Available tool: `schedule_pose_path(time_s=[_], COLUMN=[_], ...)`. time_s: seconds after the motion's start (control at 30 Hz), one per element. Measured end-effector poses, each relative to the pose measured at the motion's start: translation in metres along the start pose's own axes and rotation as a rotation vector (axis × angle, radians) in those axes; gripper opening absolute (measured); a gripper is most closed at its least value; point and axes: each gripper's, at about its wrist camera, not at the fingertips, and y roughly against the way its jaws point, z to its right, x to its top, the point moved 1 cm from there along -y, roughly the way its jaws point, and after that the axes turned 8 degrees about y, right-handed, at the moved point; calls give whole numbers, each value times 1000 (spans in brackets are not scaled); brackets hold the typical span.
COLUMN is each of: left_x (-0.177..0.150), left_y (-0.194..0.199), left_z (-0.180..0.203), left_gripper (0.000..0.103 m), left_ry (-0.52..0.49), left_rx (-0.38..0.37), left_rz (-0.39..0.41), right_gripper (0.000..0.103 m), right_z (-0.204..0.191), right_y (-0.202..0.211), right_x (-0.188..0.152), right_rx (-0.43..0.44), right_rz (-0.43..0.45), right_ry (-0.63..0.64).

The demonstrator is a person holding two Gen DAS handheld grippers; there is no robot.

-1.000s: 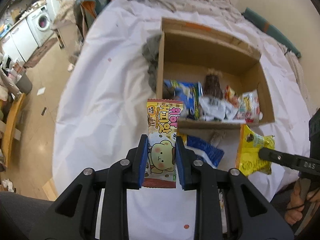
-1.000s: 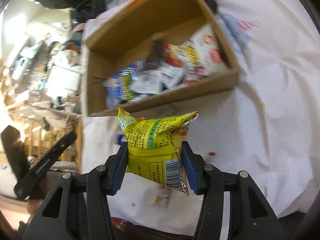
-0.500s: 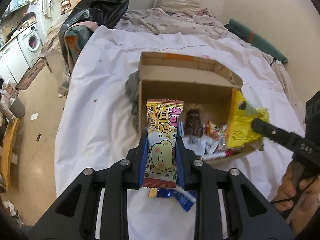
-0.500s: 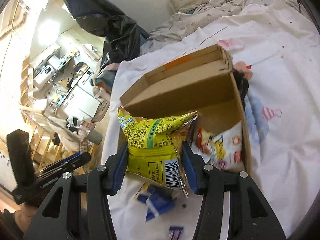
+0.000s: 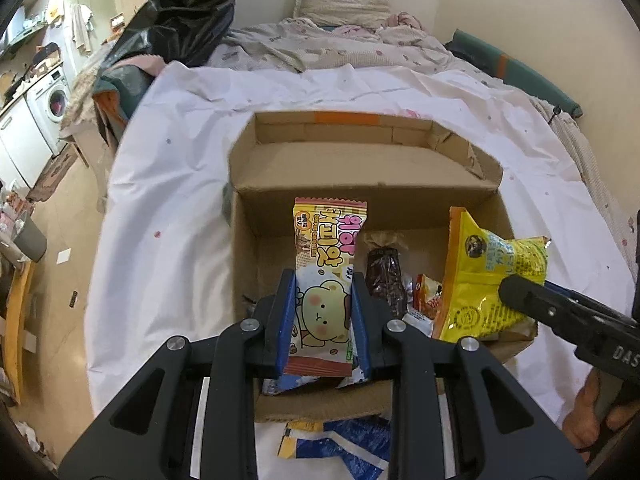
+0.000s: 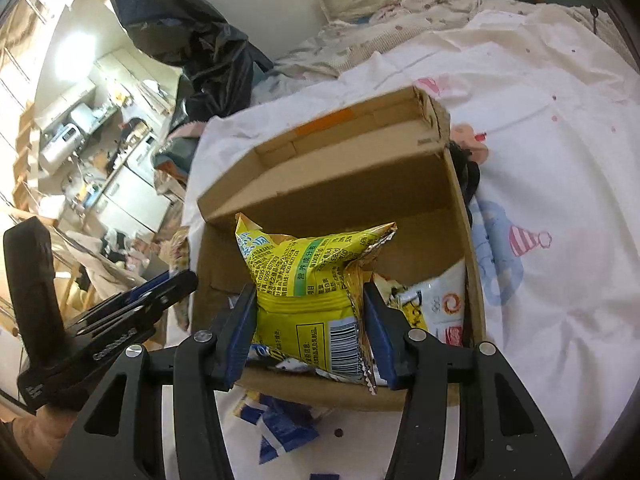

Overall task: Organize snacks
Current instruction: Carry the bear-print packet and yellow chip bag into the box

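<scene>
My left gripper [image 5: 322, 322] is clamped on a bear-print snack packet [image 5: 325, 288], blue pads pressing both its long edges, the packet standing upright over the near-left part of the cardboard box [image 5: 360, 184]. My right gripper [image 6: 310, 322] is closed on a yellow snack bag [image 6: 308, 284], pinched at its lower half with the crinkled top spreading wide above the pads; it hangs over the box's near edge.

The left view shows the front of that yellow bag [image 5: 486, 276] to the right of the bear packet, with one black finger of my right gripper [image 5: 560, 312] across it and part of my hand [image 5: 592, 424] below. The right view shows the bag's back, with barcode and print, and my left gripper [image 6: 132, 308] from the side, left of the box.

Just short of the box's near wall, on the white sheet [image 5: 168, 208], lies a blue and white wrapper [image 5: 344, 446], seen in both views. Inside the box, the left view shows a dark brown wrapped snack [image 5: 386, 276] just right of the bear packet and a small red-orange packet [image 5: 428, 294] beside it. The right view shows a white packet with an orange swirl [image 6: 438, 304] against the box's right wall. The far section of the box, behind a fold of cardboard, shows only bare walls. Beyond the box lie rumpled bedding [image 5: 332, 44] and a black plastic bag [image 5: 180, 8].
</scene>
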Motion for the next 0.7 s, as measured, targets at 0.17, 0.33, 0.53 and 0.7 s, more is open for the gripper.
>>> schedule_pose_path(time_s=[0.17, 0.33, 0.53, 0.7], left_x=[-6, -9, -9, -11], left_y=[-15, -21, -22, -24], left_z=[1, -1, -2, -5], left_gripper=[23, 23, 23, 23], left_ry=[-5, 23, 35, 49], left_rx=[-27, -51, -55, -41], left_rz=[-24, -40, -32, -41], right_gripper=[53, 53, 53, 54], right_z=[6, 8, 11, 16], right_y=[-14, -23, -26, -21], right_x=[-5, -7, -12, -12], right_rx=[-26, -31, -61, -74], right_rz=[-61, -101, -121, -101], right_ry=[-14, -30, -45, -59])
